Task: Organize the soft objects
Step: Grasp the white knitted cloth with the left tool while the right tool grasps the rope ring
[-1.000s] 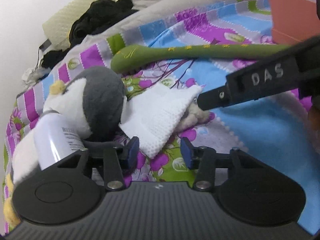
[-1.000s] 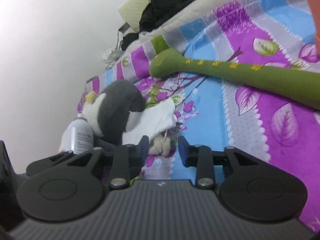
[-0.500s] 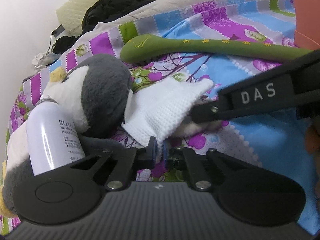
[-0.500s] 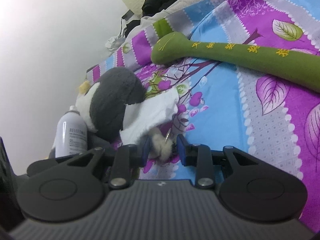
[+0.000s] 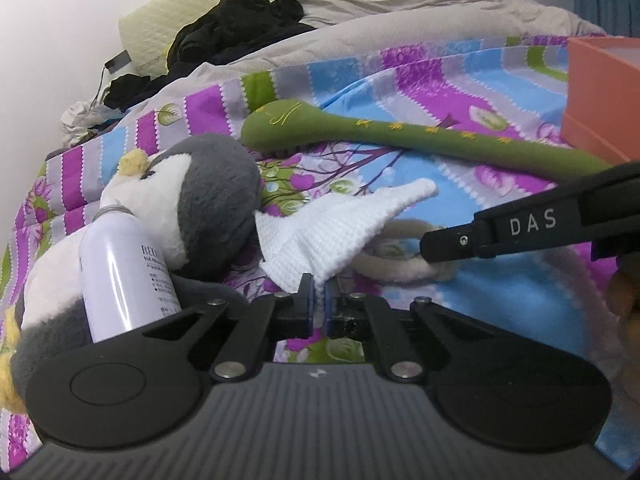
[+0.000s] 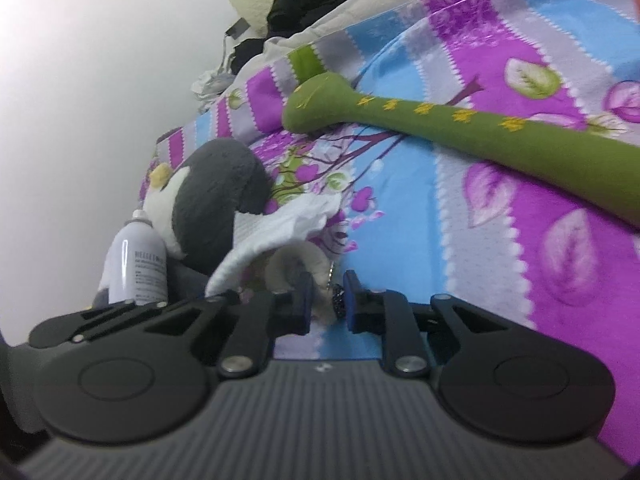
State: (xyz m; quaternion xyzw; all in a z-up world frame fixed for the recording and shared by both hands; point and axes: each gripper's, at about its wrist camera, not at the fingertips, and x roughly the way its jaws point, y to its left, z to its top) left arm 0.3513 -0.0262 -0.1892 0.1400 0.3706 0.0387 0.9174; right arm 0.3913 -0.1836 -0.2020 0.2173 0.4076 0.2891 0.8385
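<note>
A white knitted cloth [image 5: 336,228] lies on the patterned bedspread [image 5: 500,312], against a grey and white plush penguin [image 5: 208,204]. My left gripper [image 5: 319,307] is shut on the cloth's near corner. A cream fluffy ring toy [image 5: 404,268] lies partly under the cloth. My right gripper [image 6: 325,300] is closed on that fluffy toy [image 6: 296,268], with a dark beaded charm [image 6: 338,300] between the jaws. The right gripper's finger also shows in the left wrist view [image 5: 460,242]. The cloth [image 6: 276,232] and penguin [image 6: 212,204] show in the right wrist view.
A white spray bottle [image 5: 124,272] leans on the penguin. A long green plush [image 5: 400,136] lies across the bed behind. An orange box [image 5: 600,96] stands at the right. Black clothes [image 5: 236,24] and a pillow [image 5: 168,20] sit at the back by the wall.
My left gripper has closed on the cloth's corner and lifted it slightly. My right gripper moved in and closed around the fluffy toy under the cloth.
</note>
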